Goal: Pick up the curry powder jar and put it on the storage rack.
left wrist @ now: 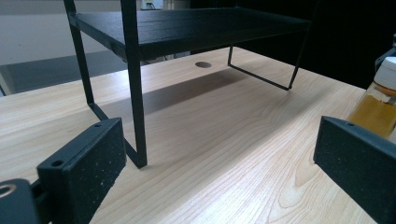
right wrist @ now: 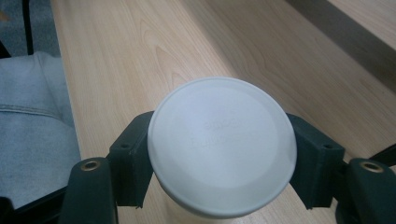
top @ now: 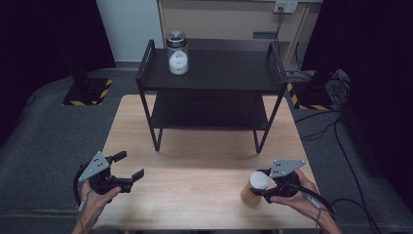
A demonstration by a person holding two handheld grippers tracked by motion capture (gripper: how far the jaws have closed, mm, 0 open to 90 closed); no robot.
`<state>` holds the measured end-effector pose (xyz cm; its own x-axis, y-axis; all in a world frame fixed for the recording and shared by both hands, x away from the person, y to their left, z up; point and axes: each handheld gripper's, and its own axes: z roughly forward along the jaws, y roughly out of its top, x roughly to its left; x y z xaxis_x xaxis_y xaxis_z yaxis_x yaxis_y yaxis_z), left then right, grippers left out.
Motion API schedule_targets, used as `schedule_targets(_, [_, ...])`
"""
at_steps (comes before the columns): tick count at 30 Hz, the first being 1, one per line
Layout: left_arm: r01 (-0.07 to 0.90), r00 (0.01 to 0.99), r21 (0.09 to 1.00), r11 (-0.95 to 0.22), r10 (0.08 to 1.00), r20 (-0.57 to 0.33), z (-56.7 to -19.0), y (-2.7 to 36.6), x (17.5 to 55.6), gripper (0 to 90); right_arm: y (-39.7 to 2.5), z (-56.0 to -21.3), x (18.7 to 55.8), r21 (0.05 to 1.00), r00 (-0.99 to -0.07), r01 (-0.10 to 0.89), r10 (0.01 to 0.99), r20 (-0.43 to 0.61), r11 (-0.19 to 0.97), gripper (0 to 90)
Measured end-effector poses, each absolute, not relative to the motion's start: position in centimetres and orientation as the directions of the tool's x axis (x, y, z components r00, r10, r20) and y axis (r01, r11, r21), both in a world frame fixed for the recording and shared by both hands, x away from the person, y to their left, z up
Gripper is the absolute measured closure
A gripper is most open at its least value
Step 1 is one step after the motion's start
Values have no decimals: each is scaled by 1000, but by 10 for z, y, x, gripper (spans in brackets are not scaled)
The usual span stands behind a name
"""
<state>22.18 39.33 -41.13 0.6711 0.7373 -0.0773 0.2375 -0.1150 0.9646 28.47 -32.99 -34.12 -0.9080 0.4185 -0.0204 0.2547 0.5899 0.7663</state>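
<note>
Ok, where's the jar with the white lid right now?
In the high view the jar sits near the table's front right corner, between the right gripper's jaws.

Black two-fingered grippers (top: 127,166) (top: 260,183), grey three-cornered top plates, brass-ringed screw holes, trailing grey cables.

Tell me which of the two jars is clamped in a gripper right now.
The white-lidded jar of amber contents at the table's near right, held between the right gripper jaws. The clear silver-lidded jar of white powder stands untouched on the black shelf rack.
</note>
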Motion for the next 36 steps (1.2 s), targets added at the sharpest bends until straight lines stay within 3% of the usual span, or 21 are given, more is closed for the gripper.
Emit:
schedule_targets(16, [238,668,965,-113,740,-78,-412,393,222,11,-337,-320,281,779,-879,316,475,27,541,339])
schedule_targets(36, [241,668,963,-117,740,-77,-412,393,223,11,-342,-207,287,822,-871,302,490,32,483,340])
